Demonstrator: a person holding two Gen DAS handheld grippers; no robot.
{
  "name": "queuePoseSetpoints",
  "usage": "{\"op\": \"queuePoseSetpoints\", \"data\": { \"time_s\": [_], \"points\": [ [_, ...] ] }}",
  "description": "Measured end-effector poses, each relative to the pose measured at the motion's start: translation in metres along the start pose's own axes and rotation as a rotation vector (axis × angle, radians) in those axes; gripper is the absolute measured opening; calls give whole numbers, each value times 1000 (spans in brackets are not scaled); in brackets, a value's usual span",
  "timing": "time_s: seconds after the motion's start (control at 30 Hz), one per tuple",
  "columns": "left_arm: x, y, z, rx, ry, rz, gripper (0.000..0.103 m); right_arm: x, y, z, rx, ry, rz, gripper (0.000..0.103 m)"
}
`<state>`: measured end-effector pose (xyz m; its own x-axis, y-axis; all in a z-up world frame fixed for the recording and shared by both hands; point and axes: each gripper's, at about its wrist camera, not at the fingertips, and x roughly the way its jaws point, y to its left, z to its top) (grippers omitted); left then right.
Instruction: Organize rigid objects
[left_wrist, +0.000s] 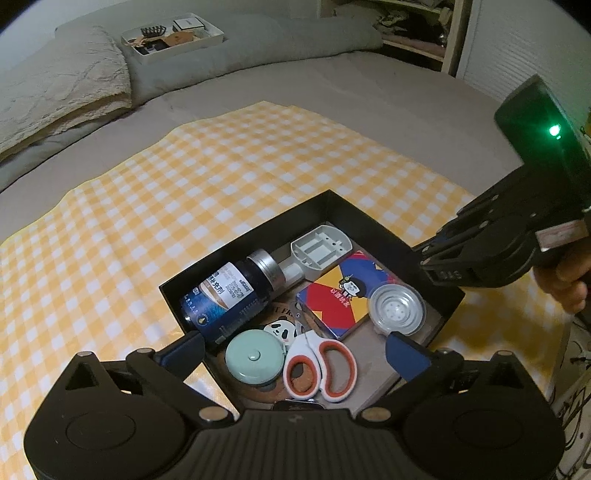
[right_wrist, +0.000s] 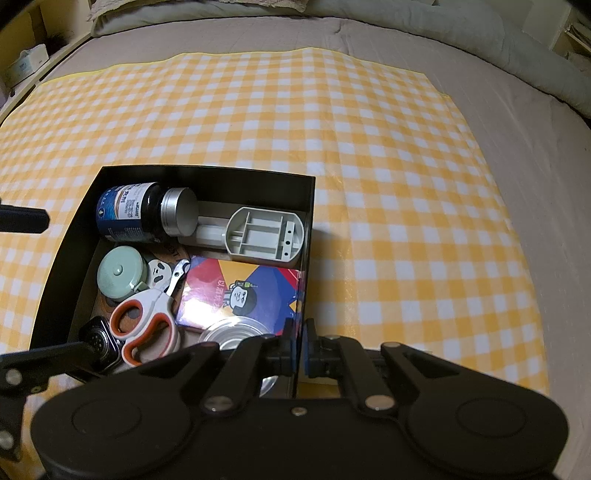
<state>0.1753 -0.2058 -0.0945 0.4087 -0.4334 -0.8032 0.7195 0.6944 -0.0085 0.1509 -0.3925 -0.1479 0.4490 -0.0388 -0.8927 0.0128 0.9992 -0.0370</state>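
Note:
A black box (left_wrist: 334, 197) lies on the yellow checked cloth (left_wrist: 184, 192). Inside it are a dark blue bottle (left_wrist: 225, 295) on its side, a grey plastic part (left_wrist: 319, 251), a colourful card box (left_wrist: 343, 295), a clear round lid (left_wrist: 397, 308), a mint round tape measure (left_wrist: 253, 356), white-and-orange scissors (left_wrist: 321, 369) and a dark watch (right_wrist: 99, 341). My left gripper (left_wrist: 295, 350) hangs open wide over the scissors and tape measure, with nothing between its fingers. My right gripper (right_wrist: 300, 347) is shut on the box's right wall (right_wrist: 308, 236); in the left wrist view the right gripper (left_wrist: 428, 260) sits at that same edge.
The cloth covers a grey bed (left_wrist: 332, 85). A white tray (left_wrist: 173, 35) of small items sits far back by a pillow (left_wrist: 62, 85). Shelves (left_wrist: 417, 29) stand beyond the bed. A hand (left_wrist: 565, 280) holds the right gripper.

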Motion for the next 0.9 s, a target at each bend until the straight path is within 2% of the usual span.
{"op": "queuePoseSetpoints", "data": {
  "time_s": [0.27, 0.43, 0.57, 0.7, 0.9],
  "points": [
    [-26, -1, -3, -51, -46, 15, 103, -1, -1, -2, -24, -18, 3, 4],
    [-52, -6, -4, -91, -106, 26, 103, -21, -3, -4, -12, -63, -9, 6],
    [-77, -9, -10, -133, -163, 48, 103, -54, -5, -12, 17, -139, 11, 17],
    [-101, -6, -22, -221, -212, 94, 103, -91, -3, -30, 28, -216, 27, 29],
    [-133, -1, -44, -335, -277, 140, 103, -142, 18, -55, 14, -350, 40, 47]
  ]
}}
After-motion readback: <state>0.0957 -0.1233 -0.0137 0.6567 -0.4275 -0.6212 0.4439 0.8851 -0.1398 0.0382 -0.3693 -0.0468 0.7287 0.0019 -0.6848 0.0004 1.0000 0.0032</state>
